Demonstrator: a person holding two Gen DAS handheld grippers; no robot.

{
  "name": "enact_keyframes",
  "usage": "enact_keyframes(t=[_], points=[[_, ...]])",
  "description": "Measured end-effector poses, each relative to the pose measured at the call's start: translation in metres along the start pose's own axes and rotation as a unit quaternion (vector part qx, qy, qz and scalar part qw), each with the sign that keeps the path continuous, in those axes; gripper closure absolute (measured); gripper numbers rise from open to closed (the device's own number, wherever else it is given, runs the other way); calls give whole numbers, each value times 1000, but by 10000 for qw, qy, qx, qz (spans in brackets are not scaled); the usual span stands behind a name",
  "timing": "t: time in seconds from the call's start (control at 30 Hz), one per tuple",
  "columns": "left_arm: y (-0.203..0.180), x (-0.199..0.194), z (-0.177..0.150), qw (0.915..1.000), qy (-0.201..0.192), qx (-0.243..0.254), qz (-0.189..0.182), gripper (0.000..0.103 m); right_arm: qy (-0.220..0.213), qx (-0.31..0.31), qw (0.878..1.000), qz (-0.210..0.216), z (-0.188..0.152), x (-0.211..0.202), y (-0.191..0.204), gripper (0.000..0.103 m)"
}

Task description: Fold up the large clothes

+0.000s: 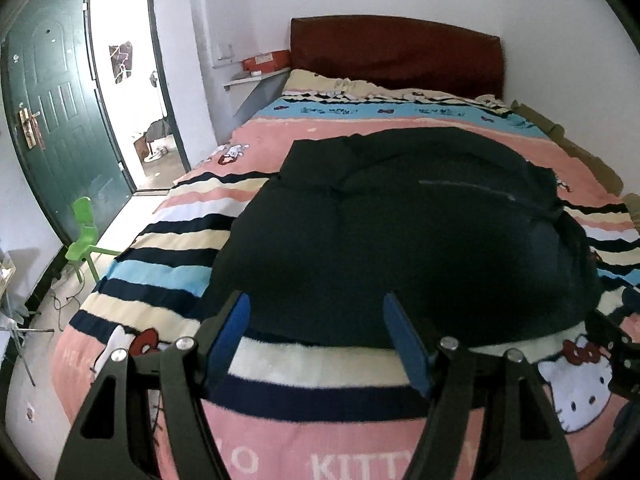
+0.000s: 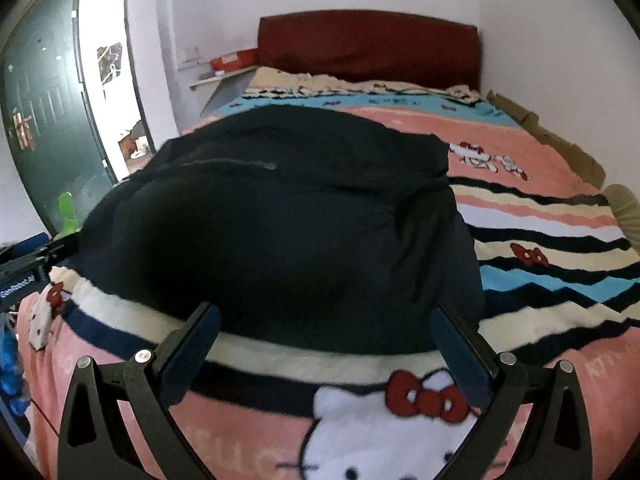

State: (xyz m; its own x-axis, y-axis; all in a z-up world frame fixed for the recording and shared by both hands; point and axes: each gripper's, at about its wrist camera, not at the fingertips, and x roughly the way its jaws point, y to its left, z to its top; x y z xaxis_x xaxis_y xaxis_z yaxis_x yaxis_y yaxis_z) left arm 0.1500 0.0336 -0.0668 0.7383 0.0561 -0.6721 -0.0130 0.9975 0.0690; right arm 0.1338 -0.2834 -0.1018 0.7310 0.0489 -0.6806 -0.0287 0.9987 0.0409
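A large black padded garment [image 1: 400, 232] lies spread on the striped pink Hello Kitty blanket [image 1: 320, 412] of the bed. It also shows in the right wrist view [image 2: 280, 232]. My left gripper [image 1: 316, 308] is open and empty, its blue fingertips at the garment's near hem. My right gripper [image 2: 324, 316] is open and empty, also at the near hem, further right. The right gripper's black frame [image 1: 612, 344] shows at the right edge of the left wrist view. The left gripper [image 2: 24, 276] shows at the left edge of the right wrist view.
A dark red headboard [image 1: 396, 52] stands at the far end against a white wall. A green door [image 1: 60, 120] is open at the left. A green plastic chair [image 1: 84, 236] stands on the floor left of the bed. A red box [image 1: 266, 60] rests on a shelf.
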Motion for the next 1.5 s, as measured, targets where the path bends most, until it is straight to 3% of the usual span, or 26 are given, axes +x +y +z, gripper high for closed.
enact_keyframes(t=[0.7, 1.5], points=[[9, -54, -39, 9994, -247, 223, -36, 34, -304, -78, 9992, -235, -26, -58, 5, 1], [26, -49, -51, 9997, -202, 112, 70, 34, -249, 7, 9992, -300, -35, -56, -6, 1]])
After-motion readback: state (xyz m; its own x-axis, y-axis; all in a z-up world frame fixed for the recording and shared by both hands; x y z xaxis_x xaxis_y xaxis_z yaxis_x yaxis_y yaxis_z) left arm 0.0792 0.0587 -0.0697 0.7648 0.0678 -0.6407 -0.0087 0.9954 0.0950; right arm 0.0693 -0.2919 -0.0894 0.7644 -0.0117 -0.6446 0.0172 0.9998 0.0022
